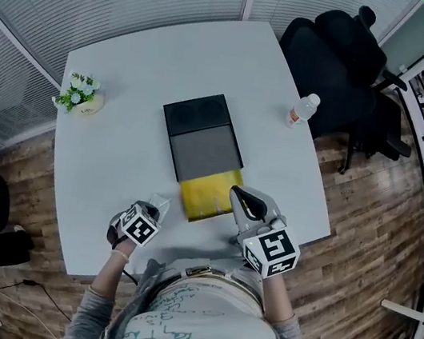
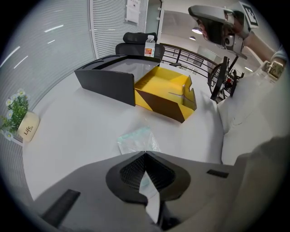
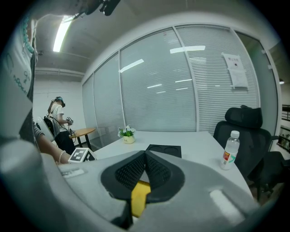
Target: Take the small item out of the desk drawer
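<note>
A dark desk drawer unit (image 1: pixel 202 134) lies on the white table (image 1: pixel 118 148), and its yellow drawer (image 1: pixel 206 196) is pulled out toward me. My left gripper (image 1: pixel 159 206) is left of the drawer, pointing steeply down, shut on a small clear plastic packet (image 1: pixel 160 198). In the left gripper view the packet (image 2: pixel 136 139) sticks out past the closed tips (image 2: pixel 145 153) and reaches the tabletop, with the yellow drawer (image 2: pixel 163 90) beyond. My right gripper (image 1: pixel 234 190) hovers over the drawer's right edge, shut (image 3: pixel 145 153) with nothing held; yellow shows beneath it.
A small potted plant (image 1: pixel 81 95) stands at the table's left edge and a water bottle (image 1: pixel 304 109) near the right edge. Black office chairs (image 1: pixel 337 57) sit behind the table. A person (image 3: pixel 56 118) stands far off by another table.
</note>
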`<state>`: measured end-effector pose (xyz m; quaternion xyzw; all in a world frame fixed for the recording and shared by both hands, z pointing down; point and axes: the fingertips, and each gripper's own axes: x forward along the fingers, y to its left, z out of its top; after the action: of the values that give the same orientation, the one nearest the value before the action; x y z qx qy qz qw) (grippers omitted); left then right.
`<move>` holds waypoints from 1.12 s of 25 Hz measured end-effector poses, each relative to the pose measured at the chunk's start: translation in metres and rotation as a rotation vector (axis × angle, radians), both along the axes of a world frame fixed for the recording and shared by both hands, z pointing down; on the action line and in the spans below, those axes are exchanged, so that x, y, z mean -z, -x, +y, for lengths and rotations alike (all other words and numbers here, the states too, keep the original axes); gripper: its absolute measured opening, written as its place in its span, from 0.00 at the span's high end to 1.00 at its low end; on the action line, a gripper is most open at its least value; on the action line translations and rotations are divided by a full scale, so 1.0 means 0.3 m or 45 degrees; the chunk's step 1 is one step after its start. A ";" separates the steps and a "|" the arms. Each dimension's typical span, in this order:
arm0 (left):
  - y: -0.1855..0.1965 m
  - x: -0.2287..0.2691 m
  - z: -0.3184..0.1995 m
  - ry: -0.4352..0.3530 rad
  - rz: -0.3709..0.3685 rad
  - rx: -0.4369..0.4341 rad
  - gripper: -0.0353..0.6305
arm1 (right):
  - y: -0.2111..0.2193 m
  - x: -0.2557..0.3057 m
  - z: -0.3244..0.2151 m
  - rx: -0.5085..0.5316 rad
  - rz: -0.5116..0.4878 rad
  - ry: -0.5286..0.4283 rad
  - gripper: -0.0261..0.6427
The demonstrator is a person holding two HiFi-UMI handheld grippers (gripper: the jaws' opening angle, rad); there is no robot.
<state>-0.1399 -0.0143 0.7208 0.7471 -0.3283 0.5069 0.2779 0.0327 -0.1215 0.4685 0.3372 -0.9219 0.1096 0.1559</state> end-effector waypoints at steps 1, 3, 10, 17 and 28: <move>0.004 -0.003 -0.002 -0.003 -0.003 0.004 0.95 | 0.000 0.001 -0.001 -0.001 -0.001 0.001 0.96; 0.004 -0.001 -0.003 0.002 0.006 0.011 0.95 | -0.002 0.002 -0.004 -0.007 -0.004 0.004 0.96; 0.000 -0.006 -0.005 0.009 0.015 0.017 0.95 | -0.006 -0.004 -0.008 -0.012 -0.009 0.011 0.96; -0.001 -0.010 0.000 0.010 0.030 0.037 0.95 | -0.009 -0.007 -0.006 -0.015 -0.009 0.010 0.96; 0.000 0.000 -0.006 -0.011 0.071 0.084 0.95 | -0.014 -0.002 0.003 -0.013 -0.015 0.004 0.96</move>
<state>-0.1399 -0.0161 0.7209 0.7508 -0.3472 0.4749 0.3003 0.0370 -0.1206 0.4691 0.3410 -0.9210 0.1140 0.1503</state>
